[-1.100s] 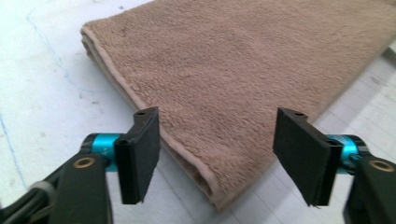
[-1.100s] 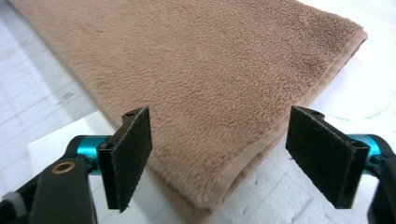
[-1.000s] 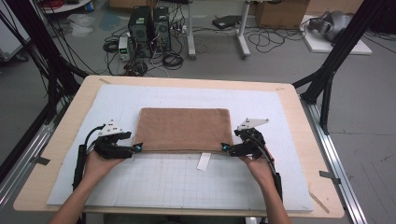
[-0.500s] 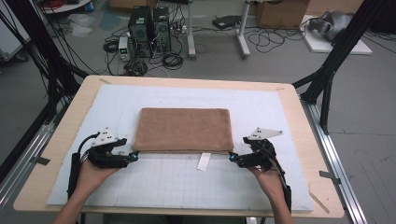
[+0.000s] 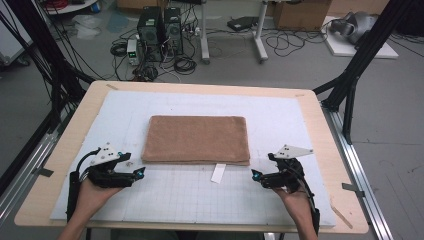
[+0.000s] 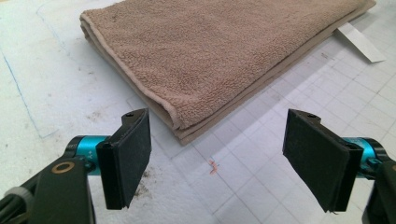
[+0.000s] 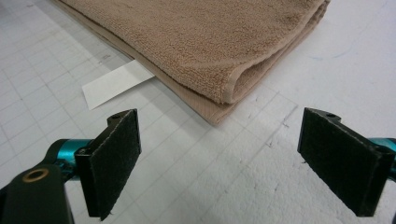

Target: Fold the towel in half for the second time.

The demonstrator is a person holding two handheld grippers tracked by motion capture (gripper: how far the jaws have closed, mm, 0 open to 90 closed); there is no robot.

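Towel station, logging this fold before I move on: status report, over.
Left gripper open, off the towel's near left corner. Right gripper open, off its near right corner. Brown towel folded flat, untouched. White tag pokes out; nothing blocking.

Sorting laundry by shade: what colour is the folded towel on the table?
Plain light brown, no pattern. The towel shows best in the left gripper view.

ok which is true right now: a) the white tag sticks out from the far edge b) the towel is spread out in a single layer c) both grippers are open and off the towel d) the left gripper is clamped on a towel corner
c: the left gripper and right gripper each stand with jaws wide apart, short of the folded towel.
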